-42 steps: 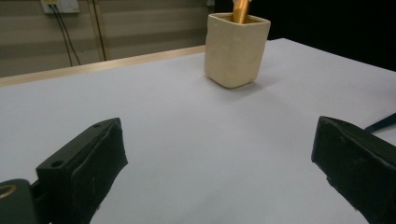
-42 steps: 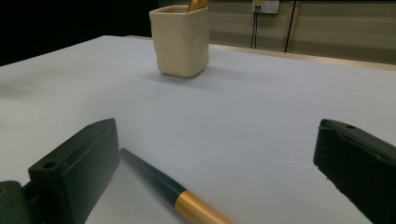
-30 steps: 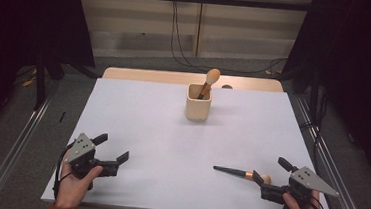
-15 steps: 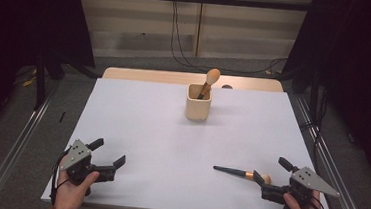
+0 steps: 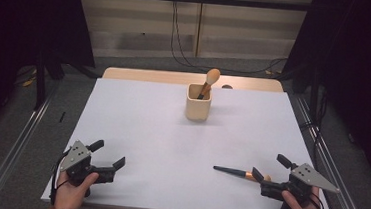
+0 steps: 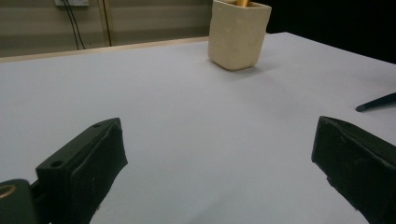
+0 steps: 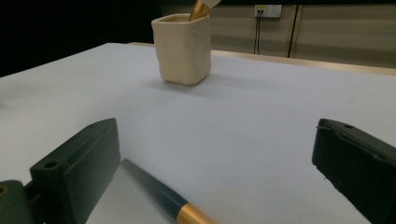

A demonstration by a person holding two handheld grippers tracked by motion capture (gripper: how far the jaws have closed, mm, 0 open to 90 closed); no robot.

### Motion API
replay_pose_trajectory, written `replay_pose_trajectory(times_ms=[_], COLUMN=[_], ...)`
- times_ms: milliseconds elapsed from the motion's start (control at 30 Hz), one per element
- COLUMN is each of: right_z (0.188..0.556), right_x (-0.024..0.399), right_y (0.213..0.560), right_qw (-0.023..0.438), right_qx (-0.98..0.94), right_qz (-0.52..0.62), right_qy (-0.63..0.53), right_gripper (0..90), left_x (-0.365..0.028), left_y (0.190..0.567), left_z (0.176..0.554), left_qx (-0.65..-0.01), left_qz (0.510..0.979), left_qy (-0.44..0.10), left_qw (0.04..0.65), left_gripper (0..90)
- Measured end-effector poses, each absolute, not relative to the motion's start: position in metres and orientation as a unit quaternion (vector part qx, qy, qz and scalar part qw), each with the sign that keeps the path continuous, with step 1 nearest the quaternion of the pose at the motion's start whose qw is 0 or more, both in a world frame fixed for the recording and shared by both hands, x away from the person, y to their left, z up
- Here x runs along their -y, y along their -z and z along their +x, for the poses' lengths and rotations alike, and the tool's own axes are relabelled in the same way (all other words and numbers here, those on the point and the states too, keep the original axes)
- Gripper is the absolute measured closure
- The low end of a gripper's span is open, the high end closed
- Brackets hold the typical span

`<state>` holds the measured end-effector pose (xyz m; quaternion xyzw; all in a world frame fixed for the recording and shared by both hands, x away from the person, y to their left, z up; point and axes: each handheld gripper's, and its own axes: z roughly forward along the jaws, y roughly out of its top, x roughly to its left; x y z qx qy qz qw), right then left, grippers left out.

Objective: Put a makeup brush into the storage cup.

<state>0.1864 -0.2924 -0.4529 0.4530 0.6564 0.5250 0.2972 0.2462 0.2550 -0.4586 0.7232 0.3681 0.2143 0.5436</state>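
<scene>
Near the front edge of the white table (image 5: 136, 126), well apart from the cream cup (image 5: 198, 101), both grippers rest with jaws spread wide and grasp nothing. A makeup brush (image 5: 237, 173) with dark handle and gold ferrule lies flat on the table, far in front of the cup and to its right; its bristle end is just beside the right gripper (image 5: 271, 168). The left gripper (image 5: 111, 154) sits far in front of the cup, to its left. A second brush (image 5: 208, 82) stands tilted inside the cup.
</scene>
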Motion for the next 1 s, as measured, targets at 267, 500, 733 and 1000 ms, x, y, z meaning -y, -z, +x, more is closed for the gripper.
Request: replay_pose_trajectory(times_ms=[267, 500, 733, 1000], right_z=[0.201, 0.211, 0.229, 0.242], right_x=[0.287, 0.286, 0.282, 0.278], right_y=[0.447, 0.445, 0.443, 0.440], right_qw=[0.286, 0.277, 0.264, 0.240], right_qx=[-0.671, -0.673, -0.696, -0.733], right_qz=[0.437, 0.436, 0.423, 0.409], right_qy=[-0.527, -0.529, -0.517, -0.487], right_gripper=[0.5, 0.1, 0.8, 0.6], left_x=[-0.255, -0.255, -0.255, -0.254], left_y=[0.457, 0.457, 0.457, 0.457], left_z=[0.244, 0.245, 0.246, 0.247], left_qx=[-0.365, -0.361, -0.364, -0.362], left_qz=[0.721, 0.724, 0.722, 0.723], left_qy=[-0.221, -0.223, -0.225, -0.225], left_qw=[0.546, 0.544, 0.544, 0.544], left_gripper=[2.7, 2.7, 2.7, 2.7])
